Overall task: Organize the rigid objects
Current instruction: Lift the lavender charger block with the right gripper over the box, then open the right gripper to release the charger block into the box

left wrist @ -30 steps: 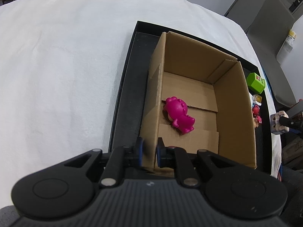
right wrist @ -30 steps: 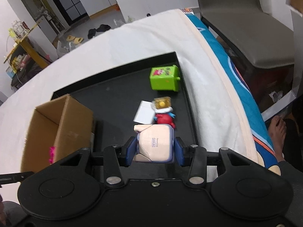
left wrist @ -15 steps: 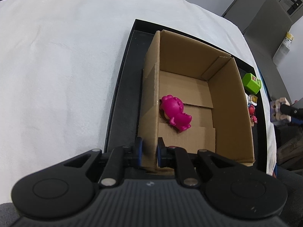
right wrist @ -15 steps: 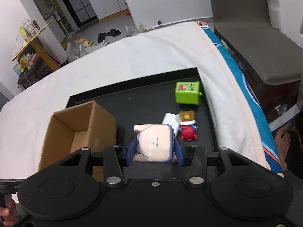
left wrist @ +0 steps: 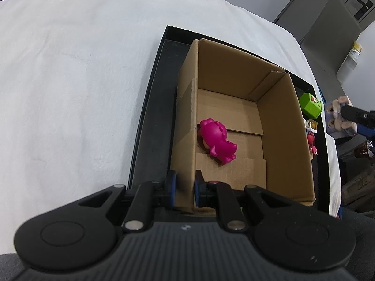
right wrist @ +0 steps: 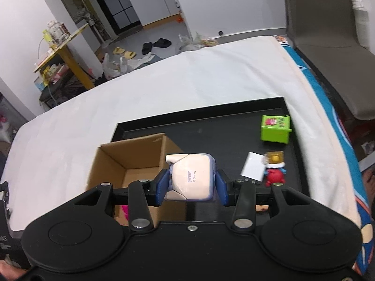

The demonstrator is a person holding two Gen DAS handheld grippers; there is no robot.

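- Nearest in the left wrist view, the left tool [left wrist: 183, 190] is clamped on the near-left wall of the cardboard box [left wrist: 284, 126], one pad outside and one inside, steadying it.
- In the right wrist view the right tool [right wrist: 191, 182] grips a cream block-shaped toy [right wrist: 191, 175] by its two sides, held in the air above the box's right edge; its printed face looks back toward the camera. It is roughly cubic, so no clear long axis shows.
- Inside the box lies a magenta dinosaur toy [left wrist: 218, 140], on its side against the left wall. Its long axis runs diagonally across the floor, head toward the far-left, feet toward the near-right.
- Judged from this, one toy is stowed and a second is about to be; the drop itself is not yet done.
- The box sits on a black tray [right wrist: 211, 124], which rests on a white-covered surface [left wrist: 70, 70].
- Still loose on the tray, right of the box: a small red figure [right wrist: 275, 175] touching a white card [right wrist: 253, 169], and farther off a green cube [right wrist: 275, 128] near the far-right corner. These are what is left.
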